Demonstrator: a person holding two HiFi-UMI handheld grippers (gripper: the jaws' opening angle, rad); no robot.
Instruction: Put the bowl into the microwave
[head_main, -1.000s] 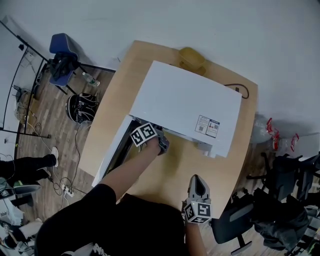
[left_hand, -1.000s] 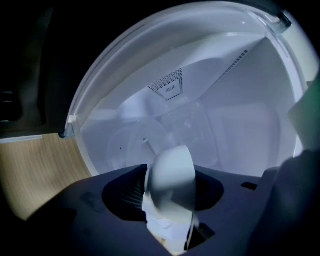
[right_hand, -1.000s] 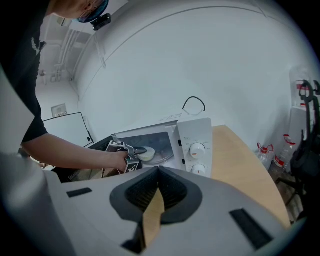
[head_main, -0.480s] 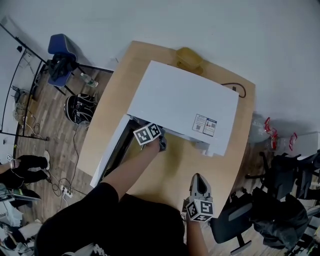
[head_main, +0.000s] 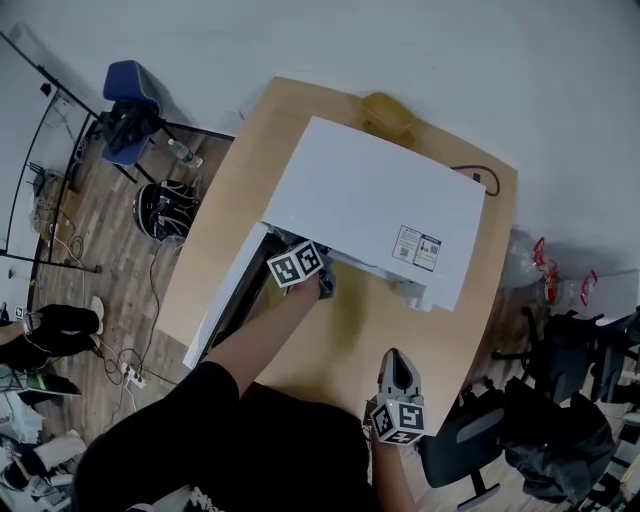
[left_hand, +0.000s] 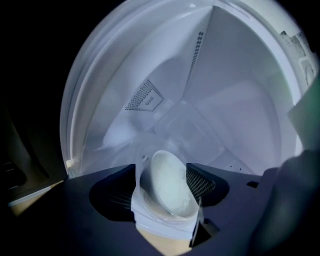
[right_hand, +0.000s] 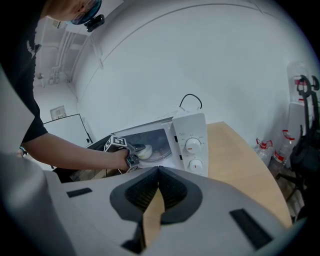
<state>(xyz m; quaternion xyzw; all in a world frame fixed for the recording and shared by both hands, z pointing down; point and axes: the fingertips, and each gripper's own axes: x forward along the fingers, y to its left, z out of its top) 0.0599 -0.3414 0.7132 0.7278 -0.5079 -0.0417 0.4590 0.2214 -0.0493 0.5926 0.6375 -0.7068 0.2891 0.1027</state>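
Note:
A white microwave (head_main: 370, 215) stands on the wooden table (head_main: 340, 345) with its door (head_main: 225, 300) swung open to the left. My left gripper (head_main: 322, 285) reaches into the oven's mouth. In the left gripper view a white bowl (left_hand: 170, 187) rests on the glass turntable (left_hand: 185, 125). It sits between the left gripper's (left_hand: 161, 170) jaws, which have just been opening and now stand wide apart, open. The right gripper view shows the bowl (right_hand: 144, 150) inside the cavity beside the left gripper (right_hand: 134, 155). My right gripper (head_main: 395, 358) hangs shut and empty over the table's near edge.
A yellow object (head_main: 388, 115) and a black cable (head_main: 480, 180) lie behind the microwave. Its control knobs (right_hand: 192, 146) face me on the right. A black office chair (head_main: 470, 440) stands right of the table, and a blue chair (head_main: 125, 100) far left.
The left gripper's marker cube has rolled a little at the microwave's mouth. The right gripper has stayed where it was.

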